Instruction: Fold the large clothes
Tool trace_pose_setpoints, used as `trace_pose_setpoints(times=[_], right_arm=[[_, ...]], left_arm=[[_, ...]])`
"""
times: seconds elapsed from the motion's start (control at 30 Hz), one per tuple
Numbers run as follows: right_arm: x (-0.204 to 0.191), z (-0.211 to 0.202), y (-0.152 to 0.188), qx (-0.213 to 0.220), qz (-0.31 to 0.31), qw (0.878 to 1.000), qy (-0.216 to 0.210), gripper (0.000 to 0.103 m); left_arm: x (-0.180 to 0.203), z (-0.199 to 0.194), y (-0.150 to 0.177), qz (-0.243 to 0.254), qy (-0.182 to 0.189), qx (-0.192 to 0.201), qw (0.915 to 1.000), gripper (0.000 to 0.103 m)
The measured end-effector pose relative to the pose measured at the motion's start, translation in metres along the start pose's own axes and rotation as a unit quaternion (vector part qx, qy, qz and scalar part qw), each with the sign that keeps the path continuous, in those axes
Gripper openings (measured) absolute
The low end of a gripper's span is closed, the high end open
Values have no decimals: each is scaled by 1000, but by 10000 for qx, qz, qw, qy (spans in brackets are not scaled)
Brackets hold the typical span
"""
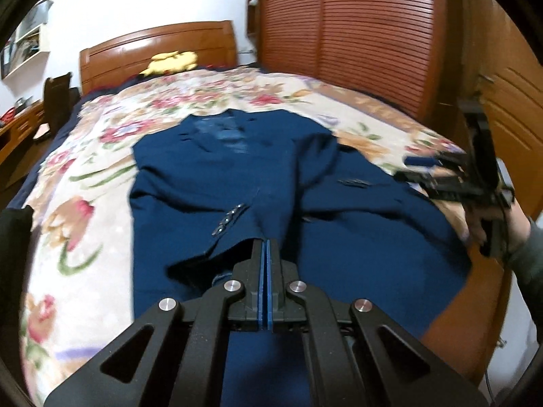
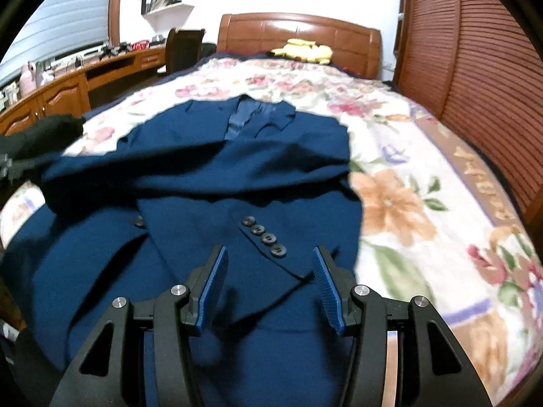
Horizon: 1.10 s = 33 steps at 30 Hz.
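- We see the navy suit jacket spread on the floral bedspread, collar toward the headboard, hem toward us: its long axis runs head-to-foot.
- We judge it soft but fairly weighty, lapels stiffer; hems and sleeve cuffs offer the best grips.
- Our left gripper is pressed closed, seemingly pinching cloth; our right gripper gapes wide above the cuff.

Navy jacket – matt woven cloth, glossy plastic buttons. Floral bedspread at 3 o'clock: soft, fuzzy. Headboard at 12 – glossy varnished wood. Gripper pads: ribbed blue rubber-like, matt.
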State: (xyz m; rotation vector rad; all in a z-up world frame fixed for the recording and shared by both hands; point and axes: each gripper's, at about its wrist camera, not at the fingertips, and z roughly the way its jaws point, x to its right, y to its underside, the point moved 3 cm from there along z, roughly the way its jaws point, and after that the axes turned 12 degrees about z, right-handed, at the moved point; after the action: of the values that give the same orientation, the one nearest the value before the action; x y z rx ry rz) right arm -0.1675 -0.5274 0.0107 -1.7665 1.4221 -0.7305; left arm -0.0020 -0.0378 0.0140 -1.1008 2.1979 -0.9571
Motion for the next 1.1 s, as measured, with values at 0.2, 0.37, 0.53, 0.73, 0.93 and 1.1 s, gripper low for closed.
trace_pose_setpoints(times=[0.2, 0.37, 0.53, 0.73, 0.93, 1.1], right_arm=[[-6, -31, 9, 148, -158, 9998, -33, 54], [-28, -31, 16, 88, -272, 9994, -215, 54], [-51, -21, 14, 13, -317, 9983, -496, 54], [-70, -1, 13, -71, -348, 9968, -714, 54], [-92, 10, 13, -32, -367, 9943, -1000, 54], [-105, 16, 20, -105, -499, 9909, -1242, 54]], left_arm=[[26, -13, 24, 85, 263, -6, 9996, 1], [33, -25, 34, 132, 151, -9, 9998, 1], [18, -43, 40, 11, -176, 155, 9997, 3], [-11, -52, 59, -288, -630, 259, 9973, 63], [-36, -55, 79, -578, -844, 167, 9946, 80], [-48, -56, 91, -784, -973, 119, 9921, 80]])
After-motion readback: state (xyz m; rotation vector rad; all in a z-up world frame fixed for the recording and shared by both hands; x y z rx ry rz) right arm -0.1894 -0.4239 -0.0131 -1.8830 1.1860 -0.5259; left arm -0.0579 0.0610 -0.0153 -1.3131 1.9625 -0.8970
